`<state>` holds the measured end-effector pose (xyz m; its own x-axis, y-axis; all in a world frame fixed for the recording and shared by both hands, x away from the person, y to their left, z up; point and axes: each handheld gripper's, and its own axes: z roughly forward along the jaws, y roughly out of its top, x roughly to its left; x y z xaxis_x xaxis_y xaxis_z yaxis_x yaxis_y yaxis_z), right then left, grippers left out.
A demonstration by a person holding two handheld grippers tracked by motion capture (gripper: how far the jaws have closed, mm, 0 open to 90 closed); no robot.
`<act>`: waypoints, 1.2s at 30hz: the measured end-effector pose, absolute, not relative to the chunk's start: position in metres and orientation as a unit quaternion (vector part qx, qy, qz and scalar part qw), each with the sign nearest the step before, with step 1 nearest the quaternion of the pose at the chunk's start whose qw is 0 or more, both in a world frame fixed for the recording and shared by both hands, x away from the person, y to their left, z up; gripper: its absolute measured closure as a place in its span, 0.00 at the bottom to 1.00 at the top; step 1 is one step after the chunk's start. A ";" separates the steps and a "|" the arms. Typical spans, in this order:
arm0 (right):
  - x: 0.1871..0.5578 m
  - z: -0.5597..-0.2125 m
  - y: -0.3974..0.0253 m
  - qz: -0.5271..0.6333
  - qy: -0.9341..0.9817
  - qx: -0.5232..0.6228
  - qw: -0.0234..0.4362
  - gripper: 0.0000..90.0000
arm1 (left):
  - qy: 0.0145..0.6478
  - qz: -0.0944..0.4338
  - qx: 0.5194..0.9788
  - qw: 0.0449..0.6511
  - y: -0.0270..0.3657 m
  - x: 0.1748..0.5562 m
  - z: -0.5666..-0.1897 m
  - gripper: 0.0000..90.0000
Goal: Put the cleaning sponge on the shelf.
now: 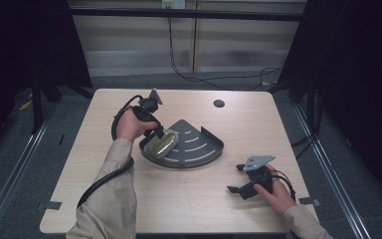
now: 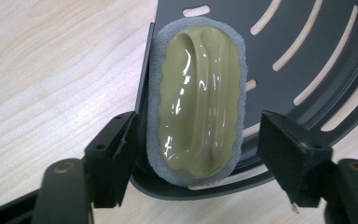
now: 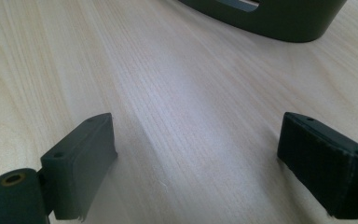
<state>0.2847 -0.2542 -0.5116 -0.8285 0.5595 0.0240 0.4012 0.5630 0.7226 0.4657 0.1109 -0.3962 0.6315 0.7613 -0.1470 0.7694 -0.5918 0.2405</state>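
The left tongs [image 2: 196, 140] hover over a scrubbing sponge [image 2: 196, 95], olive-green plastic on grey foam, which lies at the left edge of a dark slotted corner shelf tray [image 1: 206, 149] in the middle of the wooden surface [image 1: 179, 209]. The jaws stand wide apart, one on each long side of the sponge, gripping nothing; the sponge's long axis runs straight away from the tongs, so its narrow width sits between the jaws, ready for a squeeze. The right tongs [image 1: 236, 178] rest at the near right, well apart from the tray, open and empty.
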 end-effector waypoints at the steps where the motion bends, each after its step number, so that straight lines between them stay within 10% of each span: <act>1: 0.285 -0.512 -0.254 0.379 0.878 0.273 0.105 0.12 | 0.428 -0.017 0.892 0.141 0.112 0.466 -0.396 0.30; 36: 0.285 -0.512 -0.254 0.379 0.878 0.272 0.105 0.12 | 0.427 -0.007 0.891 0.156 0.144 0.437 -0.394 0.24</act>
<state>0.2849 -0.2543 -0.5117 -0.8297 0.5578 0.0216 0.3981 0.5641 0.7234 0.4371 0.1441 -0.3938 0.6356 0.7580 -0.1467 0.7626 -0.5869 0.2719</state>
